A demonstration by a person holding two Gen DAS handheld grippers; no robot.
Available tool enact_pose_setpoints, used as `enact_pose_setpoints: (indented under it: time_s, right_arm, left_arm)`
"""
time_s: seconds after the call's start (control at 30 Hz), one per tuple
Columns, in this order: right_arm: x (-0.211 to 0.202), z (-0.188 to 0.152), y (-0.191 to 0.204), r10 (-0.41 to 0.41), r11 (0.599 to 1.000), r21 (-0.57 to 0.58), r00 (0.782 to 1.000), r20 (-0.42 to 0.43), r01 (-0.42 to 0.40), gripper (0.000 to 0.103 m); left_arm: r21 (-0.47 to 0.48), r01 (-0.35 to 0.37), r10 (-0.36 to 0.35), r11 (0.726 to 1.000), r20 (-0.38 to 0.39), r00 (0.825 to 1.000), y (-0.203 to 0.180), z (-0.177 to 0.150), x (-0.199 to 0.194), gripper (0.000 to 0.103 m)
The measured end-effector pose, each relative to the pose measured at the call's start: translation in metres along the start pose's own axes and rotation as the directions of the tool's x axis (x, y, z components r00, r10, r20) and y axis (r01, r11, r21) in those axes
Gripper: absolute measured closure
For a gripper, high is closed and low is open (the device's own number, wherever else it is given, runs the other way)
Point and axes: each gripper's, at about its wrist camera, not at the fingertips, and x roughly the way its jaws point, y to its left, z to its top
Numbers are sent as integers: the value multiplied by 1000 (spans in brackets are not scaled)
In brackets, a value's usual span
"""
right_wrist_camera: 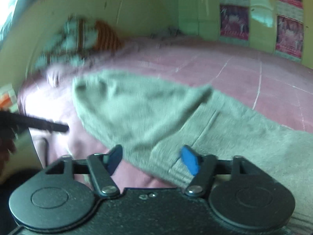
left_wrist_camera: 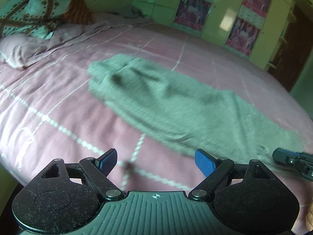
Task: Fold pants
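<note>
**Pants lie stretched across the bed, both claws released**

Pants (left_wrist_camera: 166,105), grey-green and soft, lie flat on the pink checked bedsheet (left_wrist_camera: 58,101). In the left wrist view they run as one long band from the middle of the bed down to the lower right edge.

At the far left of that view a pale pillow (left_wrist_camera: 17,51) rests on the sheet, with a patterned blanket (left_wrist_camera: 33,5) heaped behind it against the green wall. The left gripper (left_wrist_camera: 156,162) hangs over bare sheet just beside the near edge of the pants. Its jaws stand wide apart, nothing between them. Further right, posters (left_wrist_camera: 191,9) cover the cupboard doors, and a dark door (left_wrist_camera: 289,45) stands past them. At the right edge the right gripper (left_wrist_camera: 281,156) reaches in over the end of the pants.

In the right wrist view, which is blurred, that gripper's jaws are also released. Its left pad is over the sheet and its right pad over the ribbed waistband (right_wrist_camera: 178,174), without pinching it. A pocket seam runs up from the waistband.
</note>
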Motion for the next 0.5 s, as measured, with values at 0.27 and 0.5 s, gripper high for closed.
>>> enact_pose_setpoints:
  time_s: [0.27, 0.5]
  right_arm:
    - [-72, -10, -82, -224, 953, 223, 973, 63, 205, 91]
    - [-98, -58, -150, -377, 867, 323, 923, -76, 380, 84]
  left_arm:
    - [137, 212, -213, 968, -5, 977, -117, 21, 27, 78]
    - [291, 235, -203, 928, -135, 970, -201, -16, 77, 78]
